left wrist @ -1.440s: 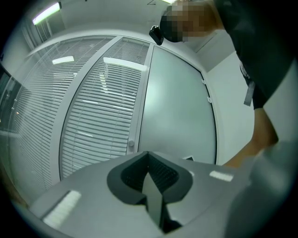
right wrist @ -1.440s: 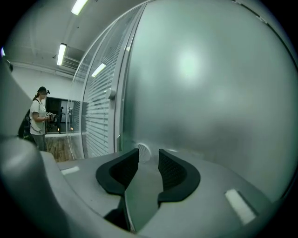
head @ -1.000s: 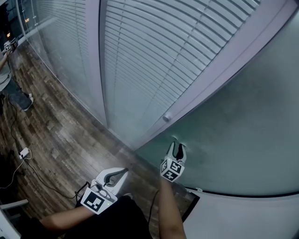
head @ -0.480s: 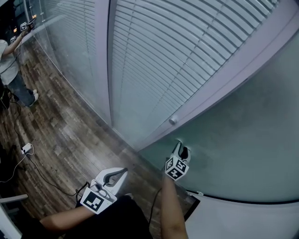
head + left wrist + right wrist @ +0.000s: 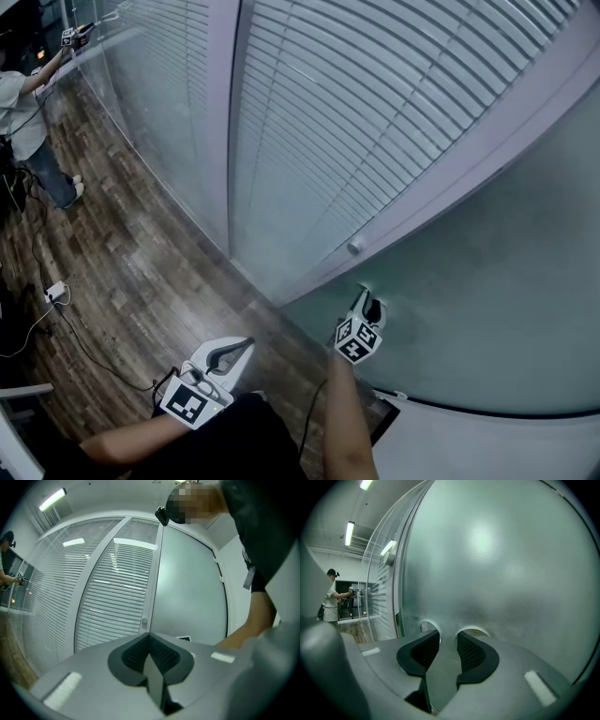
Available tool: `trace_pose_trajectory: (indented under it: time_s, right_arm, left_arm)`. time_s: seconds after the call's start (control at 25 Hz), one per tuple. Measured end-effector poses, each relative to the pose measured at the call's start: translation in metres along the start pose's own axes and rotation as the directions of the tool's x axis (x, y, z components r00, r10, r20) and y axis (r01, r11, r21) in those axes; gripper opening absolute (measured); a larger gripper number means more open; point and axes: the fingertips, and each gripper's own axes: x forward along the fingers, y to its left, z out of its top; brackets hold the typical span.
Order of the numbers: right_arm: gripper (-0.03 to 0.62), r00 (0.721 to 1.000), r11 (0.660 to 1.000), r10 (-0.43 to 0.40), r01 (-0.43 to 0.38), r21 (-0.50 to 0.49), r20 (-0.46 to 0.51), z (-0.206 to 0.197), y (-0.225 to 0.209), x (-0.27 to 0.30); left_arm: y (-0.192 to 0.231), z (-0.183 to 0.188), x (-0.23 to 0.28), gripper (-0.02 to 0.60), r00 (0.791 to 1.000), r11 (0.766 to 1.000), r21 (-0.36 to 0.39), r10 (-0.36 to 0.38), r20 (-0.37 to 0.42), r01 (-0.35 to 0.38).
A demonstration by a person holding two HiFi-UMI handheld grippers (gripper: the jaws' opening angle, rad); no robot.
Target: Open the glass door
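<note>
Right hand-held gripper (image 5: 367,302) is up against the frosted glass door (image 5: 487,272), pointing slightly down. Jaws are at a middling gap and have just been closing. Right gripper view: the tips sit at two round cut-outs (image 5: 474,632) in the glass, and the strip of glass between the cut-outs lies in the gap. No pad is visibly pressing on it.

Left hand-held gripper (image 5: 242,347) is held low and level, well back from the door, over the wood floor (image 5: 141,262). Its jaws are together with nothing between them.

Around:
- The door fills the right half of the head view. Its edge meets a pale frame post (image 5: 450,159) that runs diagonally.
- A small round knob (image 5: 354,247) sits on that post, just above the right hand-held gripper and not touching it.
- Left of the post are glass panels with slatted blinds (image 5: 319,122) behind them.
- A white wall panel (image 5: 487,441) closes off the low right side, near the person's right forearm.

Room:
- The floor runs off to the left along the panels.
- A cable with a white plug block (image 5: 56,291) lies on the floor, well apart from both grippers.
- A second person (image 5: 23,112) stands far off at the top left, reaching to the glass there.
</note>
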Motion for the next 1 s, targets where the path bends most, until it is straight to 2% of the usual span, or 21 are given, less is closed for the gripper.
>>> trace_pose_trajectory:
  time_s: [0.2, 0.4, 0.64, 1.0]
  right_arm:
    - [0.12, 1.0, 1.0, 0.002, -0.002, 0.007, -0.008, -0.017, 0.002, 0.002]
    - [0.118, 1.0, 1.0, 0.002, -0.002, 0.01, -0.008, -0.006, 0.007, -0.002]
    - [0.116, 1.0, 1.0, 0.01, -0.01, 0.011, 0.015, -0.027, 0.009, -0.012]
    - [0.112, 1.0, 1.0, 0.026, -0.026, 0.007, 0.011, -0.009, 0.016, -0.041]
  left_arm:
    - [0.0, -0.012, -0.001, -0.002, 1.0, 1.0, 0.004, -0.01, 0.004, 0.01]
    - [-0.001, 0.001, 0.0, -0.002, 1.0, 1.0, 0.004, -0.017, 0.01, 0.017]
    - [-0.002, -0.017, -0.012, -0.002, 1.0, 1.0, 0.002, -0.008, 0.013, 0.008]
    - [-0.013, 0.005, -0.025, -0.002, 1.0, 1.0, -0.018, -0.015, 0.021, 0.016]
